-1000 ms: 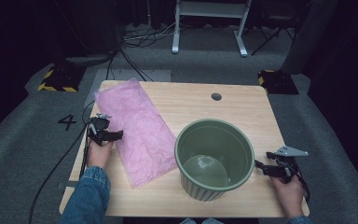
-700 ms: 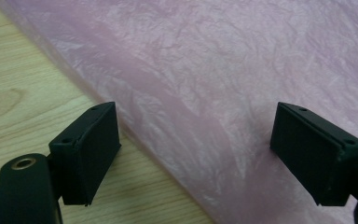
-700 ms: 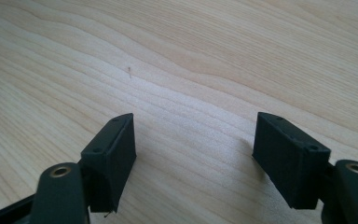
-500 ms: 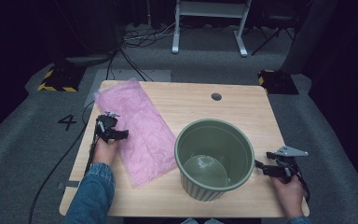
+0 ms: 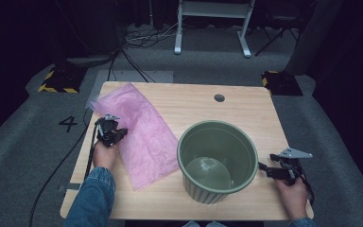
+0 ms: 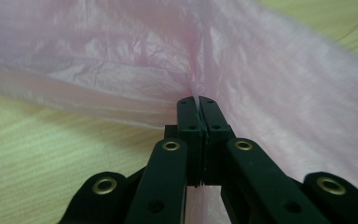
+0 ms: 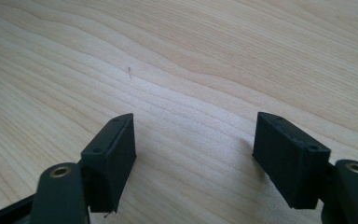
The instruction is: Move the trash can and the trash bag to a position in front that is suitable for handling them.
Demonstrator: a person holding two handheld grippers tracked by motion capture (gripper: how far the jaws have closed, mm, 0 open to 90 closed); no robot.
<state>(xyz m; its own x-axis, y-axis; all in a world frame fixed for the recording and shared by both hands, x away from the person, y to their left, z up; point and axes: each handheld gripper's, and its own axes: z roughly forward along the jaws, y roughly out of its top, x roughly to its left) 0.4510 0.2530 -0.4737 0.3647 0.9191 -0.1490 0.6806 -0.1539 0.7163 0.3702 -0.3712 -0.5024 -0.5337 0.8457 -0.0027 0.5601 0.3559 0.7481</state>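
Note:
A pink plastic bag (image 5: 142, 130) lies flat across the left half of the wooden table (image 5: 246, 111). My left gripper (image 5: 121, 134) sits at the bag's left edge; its jaws have just been closing and now pinch a fold of the pink plastic bag (image 6: 135, 60), with my left gripper (image 6: 197, 99) shut tight on the film. A round green ribbed bin (image 5: 217, 161) stands upright at the table's centre right. My right gripper (image 5: 263, 168) rests just right of the bin, jaws wide apart. In the right gripper view my right gripper (image 7: 193, 140) holds nothing over bare wood.
A round cable hole (image 5: 219, 98) sits near the table's far edge. A black cable (image 5: 52, 175) trails off the left side to the floor. Beyond the table stand a white metal frame (image 5: 212, 23) and yellow-black striped floor blocks (image 5: 59, 80).
My left gripper has shifted slightly right onto the bag's edge and its jaws have shut on the plastic. The right gripper has not moved.

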